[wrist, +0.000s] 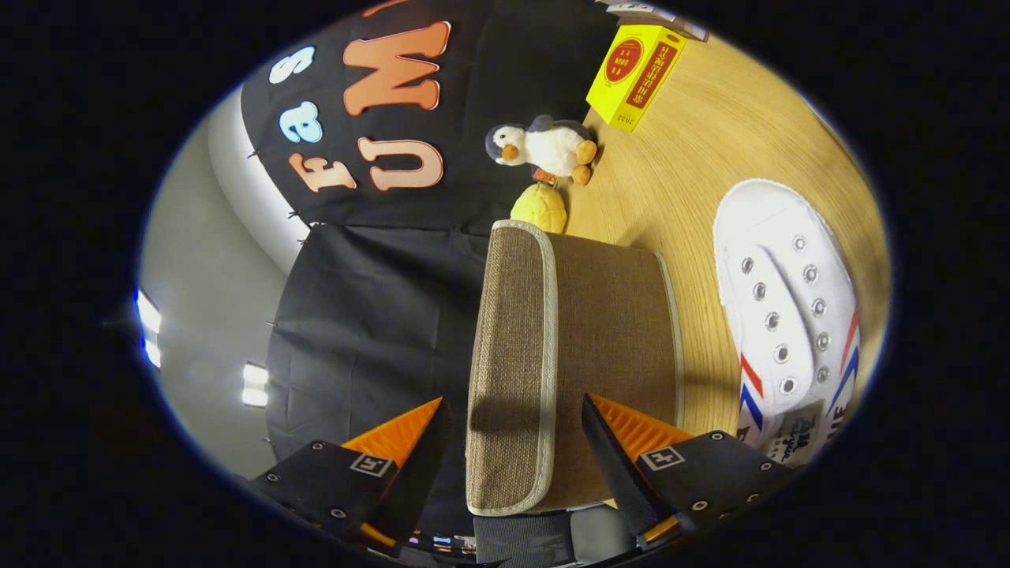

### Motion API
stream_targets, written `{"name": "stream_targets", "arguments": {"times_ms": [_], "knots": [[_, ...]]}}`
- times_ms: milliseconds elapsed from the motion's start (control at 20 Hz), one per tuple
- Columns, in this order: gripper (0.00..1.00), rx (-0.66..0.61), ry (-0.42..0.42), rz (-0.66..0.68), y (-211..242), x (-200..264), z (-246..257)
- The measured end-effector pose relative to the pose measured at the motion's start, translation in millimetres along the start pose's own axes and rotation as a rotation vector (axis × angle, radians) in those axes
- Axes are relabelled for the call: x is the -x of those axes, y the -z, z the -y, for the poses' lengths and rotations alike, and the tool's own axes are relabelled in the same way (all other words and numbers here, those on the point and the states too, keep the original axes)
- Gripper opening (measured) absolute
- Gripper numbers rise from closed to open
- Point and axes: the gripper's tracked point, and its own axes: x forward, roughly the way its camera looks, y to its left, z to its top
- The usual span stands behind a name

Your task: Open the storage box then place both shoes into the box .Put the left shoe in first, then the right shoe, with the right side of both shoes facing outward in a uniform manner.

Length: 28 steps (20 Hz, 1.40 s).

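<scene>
The storage box stands between the fingers of the claw, which are spread apart with neither pad visibly pressing on it; its near end runs down behind them, and its inside cannot be seen. Beyond the box, a yellow plush is half hidden by the box's far edge. To the right of the claw, the white shoe is cut off at its heel end, and the printing there is too small to read. Far beyond, items behind the yellow carton are clipped and cannot be told.
</scene>
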Motion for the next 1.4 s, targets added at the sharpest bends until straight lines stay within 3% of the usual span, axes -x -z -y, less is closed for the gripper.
{"name": "stream_targets", "arguments": {"times_ms": [250,400,500,700,800,900,950,1150,1400], "knots": [[0.96,-0.089,-0.138,0.031,-12.0,4.4,-22.6],[0.94,-0.086,-0.139,0.04,-14.6,7.9,-20.6],[0.86,-0.085,-0.15,0.065,-18.5,14.2,-23.3],[0.49,-0.097,-0.267,0.167,-37.9,25.5,-51.3],[0.36,-0.04,-0.191,0.155,-32.1,17.2,-42.7],[0.18,0.009,-0.055,0.153,-28.4,8.6,-23.5],[0.03,0.024,-0.028,0.152,-27.1,9.5,-23.3],[0.01,0.027,-0.072,0.176,-28.2,16.1,-59.5],[0.01,0.13,-0.077,0.172,-22.0,7.1,-119.7]]}}
